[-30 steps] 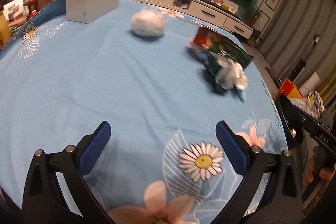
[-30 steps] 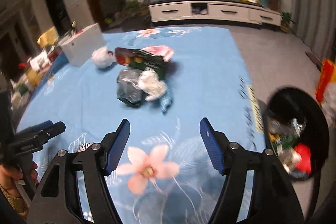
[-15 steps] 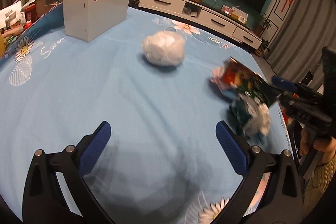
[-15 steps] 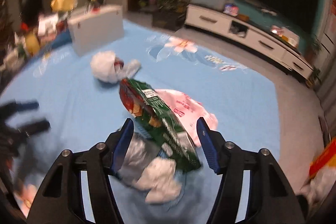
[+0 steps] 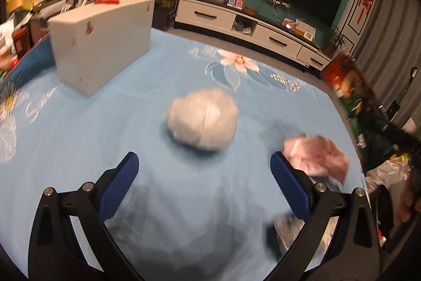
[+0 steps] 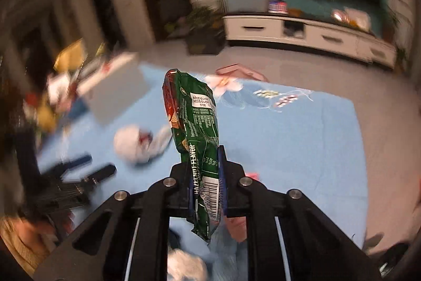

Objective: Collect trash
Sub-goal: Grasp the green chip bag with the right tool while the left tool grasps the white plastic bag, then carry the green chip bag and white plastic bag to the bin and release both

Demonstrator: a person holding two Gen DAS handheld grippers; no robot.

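1. One blue floral cloth (image 5: pixel 79 149) covers the whole table.
2. White box (image 5: pixel 102 44) sits near the far left corner.
3. Left gripper (image 5: pixel 202 188): fingers wide apart, nothing between them, over the table's middle.
4. Right gripper (image 6: pixel 205 175): jaws just closed, clamped on the green snack wrapper (image 6: pixel 194 117), which is lifted off the cloth.
5. White crumpled wad (image 5: pixel 202 120) lies mid-table.
6. Pink wrapper (image 5: pixel 318 157) lies by the right edge.

A glossy green foil snack wrapper (image 6: pixel 196 128), a matt blue printed cloth (image 5: pixel 110 138), a crinkled translucent plastic wad (image 5: pixel 202 121), and textured blue rubbery pads (image 5: pixel 119 187).
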